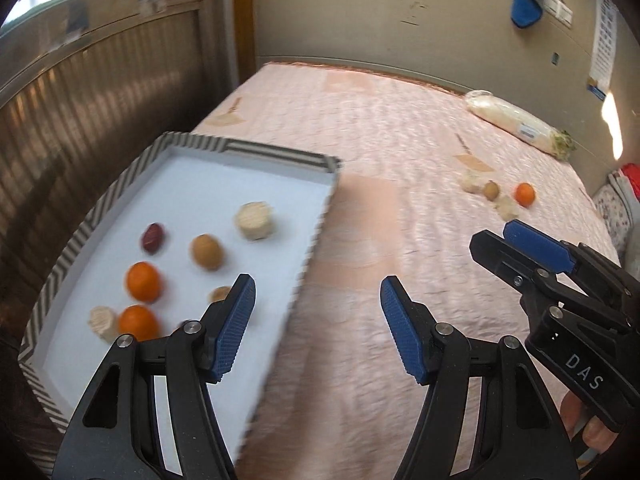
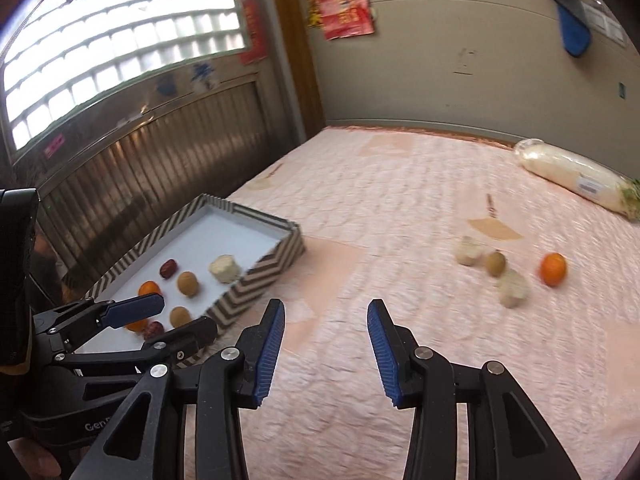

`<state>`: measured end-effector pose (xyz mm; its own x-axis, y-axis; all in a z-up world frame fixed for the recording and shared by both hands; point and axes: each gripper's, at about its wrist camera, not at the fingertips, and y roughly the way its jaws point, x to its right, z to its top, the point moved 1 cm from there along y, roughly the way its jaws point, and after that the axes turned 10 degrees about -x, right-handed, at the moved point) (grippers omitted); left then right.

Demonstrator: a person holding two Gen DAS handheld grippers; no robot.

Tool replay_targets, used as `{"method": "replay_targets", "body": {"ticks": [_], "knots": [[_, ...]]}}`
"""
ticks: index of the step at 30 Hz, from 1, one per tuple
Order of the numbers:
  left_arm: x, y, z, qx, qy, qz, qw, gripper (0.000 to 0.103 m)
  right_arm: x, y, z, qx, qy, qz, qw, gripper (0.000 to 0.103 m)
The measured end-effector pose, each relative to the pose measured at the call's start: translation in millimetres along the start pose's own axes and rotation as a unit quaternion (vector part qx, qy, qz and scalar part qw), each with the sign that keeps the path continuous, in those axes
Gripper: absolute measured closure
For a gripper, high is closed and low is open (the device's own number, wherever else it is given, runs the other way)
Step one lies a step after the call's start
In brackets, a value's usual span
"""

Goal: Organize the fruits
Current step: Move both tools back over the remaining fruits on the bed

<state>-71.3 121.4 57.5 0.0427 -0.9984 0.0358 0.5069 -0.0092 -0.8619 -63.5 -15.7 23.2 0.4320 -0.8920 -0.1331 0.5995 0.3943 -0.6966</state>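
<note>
Blue ribbed pads framed each view: the left gripper (image 1: 318, 320) stood open and empty beside the tray (image 1: 320, 216), and the right gripper (image 2: 326, 344) held nothing between its narrower gap. Farther out on the pink quilt (image 2: 400, 208) lay a loose orange (image 2: 553, 269), a brown fruit (image 2: 496, 263) and two pale chunks. The orange looked light, firm and prone to rolling, so gripping across its middle seemed safest.
</note>
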Motion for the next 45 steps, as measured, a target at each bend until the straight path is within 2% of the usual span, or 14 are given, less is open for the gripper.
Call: {"method": "replay_targets", "body": {"ticks": [15,19,24,34,39,41,43,45], "knots": [[75,19,20,-0.009,0.053,-0.024,0.9983,0.037,93,-37,-25,0.014,0.073,-0.046,0.996,0.060],[96,30,27,-0.021,0.064,-0.045,0.9967,0.037,116,-40,-31,0.011,0.094,-0.051,0.994,0.060],[114,42,41,-0.032,0.065,-0.052,0.9960,0.037,138,-39,-37,0.006,0.111,-0.055,0.992,0.060],[114,60,62,-0.044,0.051,-0.036,0.9971,0.037,145,20,-4,-0.056,0.064,-0.057,0.995,0.060],[113,74,76,-0.051,0.043,-0.026,0.9975,0.037,145,42,16,-0.060,0.041,-0.074,0.995,0.060],[114,81,82,-0.054,0.043,-0.026,0.9973,0.037,151,51,20,-0.068,0.043,-0.063,0.995,0.060],[116,90,88,-0.059,0.045,-0.023,0.9970,0.037,154,57,20,-0.081,0.044,-0.065,0.994,0.078],[118,97,93,-0.062,0.046,-0.021,0.9968,0.037,158,54,18,-0.077,0.040,-0.075,0.993,0.078]]}}
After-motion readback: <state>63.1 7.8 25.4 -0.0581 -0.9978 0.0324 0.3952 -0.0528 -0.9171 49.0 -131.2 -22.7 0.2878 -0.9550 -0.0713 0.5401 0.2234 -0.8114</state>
